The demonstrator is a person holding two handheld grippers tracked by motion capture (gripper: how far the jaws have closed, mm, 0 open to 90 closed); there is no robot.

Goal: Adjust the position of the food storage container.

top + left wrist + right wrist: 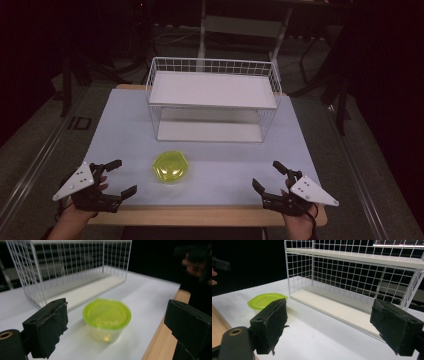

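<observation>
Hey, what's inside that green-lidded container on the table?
The container looks empty through its clear lower wall, with a yellowish glint at the bottom. The green lid covers the top, so the inside is only partly visible.

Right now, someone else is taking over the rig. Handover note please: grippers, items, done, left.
Left gripper: open, holding nothing, at the near left edge of the table, aimed at the green-lidded container.
Right gripper: open, holding nothing, near right edge.
Container: lid on, upright on the mat in front of the white wire shelf rack, touched by neither gripper.
Rack: both shelves bare.
Done: nothing visible.
Left: probably grasp the container and shelve it.
</observation>
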